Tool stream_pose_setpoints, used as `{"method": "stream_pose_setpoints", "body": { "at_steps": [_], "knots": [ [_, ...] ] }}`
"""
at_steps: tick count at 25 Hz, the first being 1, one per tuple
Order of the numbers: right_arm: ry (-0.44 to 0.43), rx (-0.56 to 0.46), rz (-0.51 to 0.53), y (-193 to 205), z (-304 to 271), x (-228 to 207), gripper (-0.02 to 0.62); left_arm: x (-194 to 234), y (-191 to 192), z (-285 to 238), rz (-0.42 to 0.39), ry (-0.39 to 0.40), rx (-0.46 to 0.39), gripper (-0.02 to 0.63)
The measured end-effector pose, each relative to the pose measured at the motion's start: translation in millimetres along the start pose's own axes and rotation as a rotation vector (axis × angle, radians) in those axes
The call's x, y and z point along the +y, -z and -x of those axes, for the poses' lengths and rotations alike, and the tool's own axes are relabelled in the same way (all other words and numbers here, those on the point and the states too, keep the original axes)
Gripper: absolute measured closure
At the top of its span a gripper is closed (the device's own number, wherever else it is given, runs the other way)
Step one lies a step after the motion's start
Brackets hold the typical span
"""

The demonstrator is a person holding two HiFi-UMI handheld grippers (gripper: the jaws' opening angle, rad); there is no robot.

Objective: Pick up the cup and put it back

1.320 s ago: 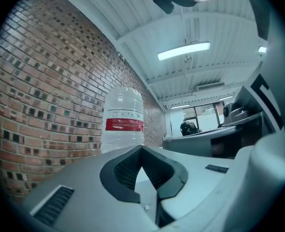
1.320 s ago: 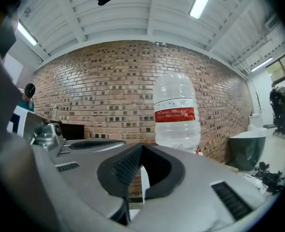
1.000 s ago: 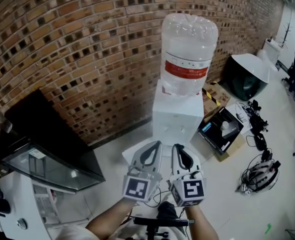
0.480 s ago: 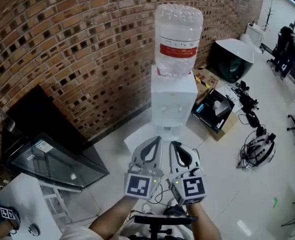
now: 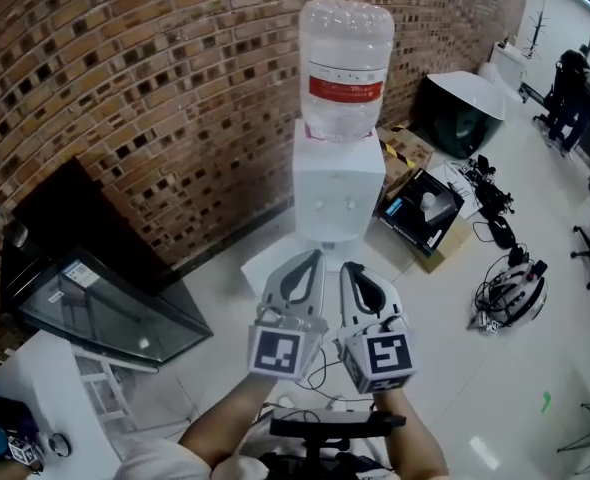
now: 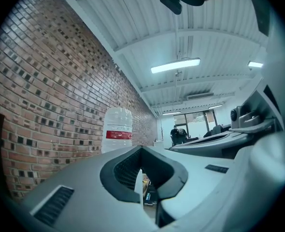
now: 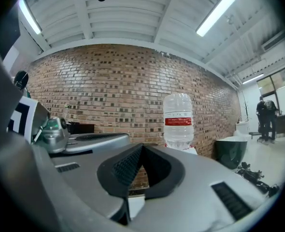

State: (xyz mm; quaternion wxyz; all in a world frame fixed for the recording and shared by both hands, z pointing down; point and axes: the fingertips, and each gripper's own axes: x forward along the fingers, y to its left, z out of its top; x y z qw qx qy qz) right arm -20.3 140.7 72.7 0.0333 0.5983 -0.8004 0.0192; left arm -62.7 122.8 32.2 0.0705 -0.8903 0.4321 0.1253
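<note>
No cup shows in any view. A white water dispenser (image 5: 337, 193) with a clear bottle (image 5: 343, 63) on top stands against the brick wall, ahead of both grippers. My left gripper (image 5: 311, 262) and right gripper (image 5: 349, 268) are held side by side above the floor, short of the dispenser and pointing at it. Both are shut with nothing between the jaws. In the left gripper view the left gripper (image 6: 142, 150) has its jaws together, with the bottle (image 6: 118, 129) beyond. In the right gripper view the right gripper (image 7: 142, 147) is likewise shut and empty, the bottle (image 7: 178, 120) ahead.
A black cabinet with a glass-topped case (image 5: 95, 303) stands at the left. Right of the dispenser are a dark bin (image 5: 455, 118), an open box (image 5: 425, 208), and a helmet with cables (image 5: 515, 298) on the floor. A person (image 5: 573, 88) stands far right. A white table (image 5: 55, 408) sits lower left.
The dispenser has shifted left and looks smaller in the head view, as the view drew back. Both grippers stay side by side, shut and empty.
</note>
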Motion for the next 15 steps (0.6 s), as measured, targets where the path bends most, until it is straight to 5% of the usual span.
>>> {"method": "stream_pose_setpoints", "body": {
  "at_steps": [15],
  "knots": [
    [-0.011, 0.004, 0.003, 3, 24, -5, 0.594, -28, -1, 11, -0.01, 0.007, 0.012, 0.606]
  ]
}}
